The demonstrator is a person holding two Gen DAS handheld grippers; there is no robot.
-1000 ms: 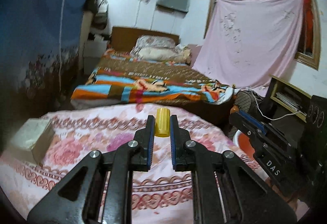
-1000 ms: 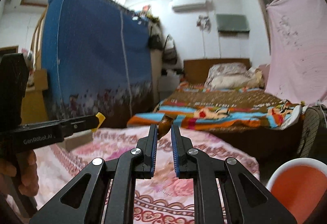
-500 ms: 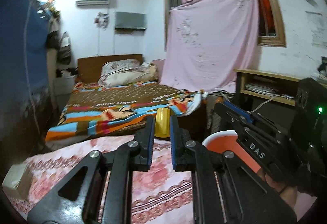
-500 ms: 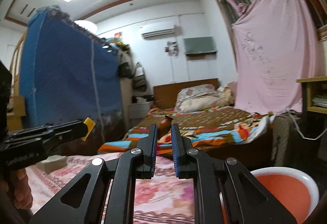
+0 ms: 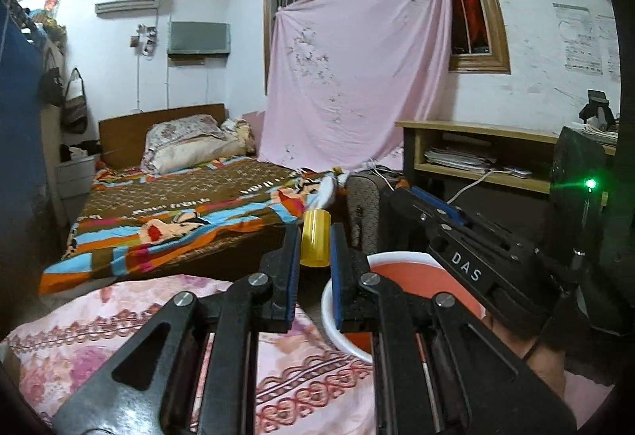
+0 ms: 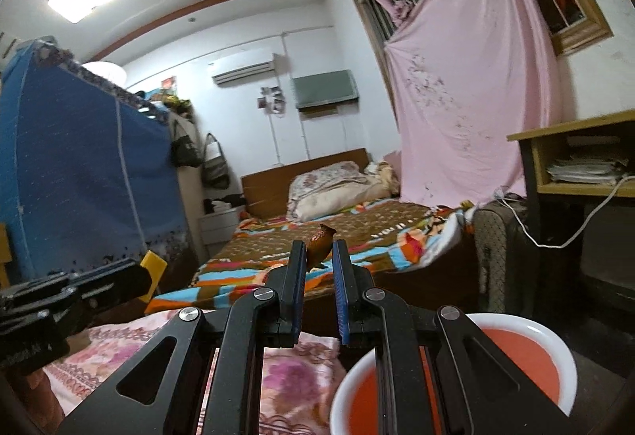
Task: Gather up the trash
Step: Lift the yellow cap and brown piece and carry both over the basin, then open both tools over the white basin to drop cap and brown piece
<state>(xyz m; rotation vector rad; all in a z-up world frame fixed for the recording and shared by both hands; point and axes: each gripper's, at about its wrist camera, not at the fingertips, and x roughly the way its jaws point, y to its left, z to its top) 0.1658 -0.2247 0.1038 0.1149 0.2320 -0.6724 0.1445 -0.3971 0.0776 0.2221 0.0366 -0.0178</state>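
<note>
My left gripper point(image 5: 313, 248) pinches a yellow tube point(image 5: 314, 242); my right gripper point(image 6: 319, 256) clamps a brown scrap point(image 6: 320, 245). Both hover near the orange bin point(image 6: 555, 345), beside the pink floral tablecloth point(image 5: 99, 335), with the bed point(image 5: 178, 212) beyond.

The white letters "DAS" stood on the black body of the right gripper point(image 5: 468, 268) in the left wrist view. The brown blanket point(image 5: 190, 197) on the bed had pale letters, too small to read.
</note>
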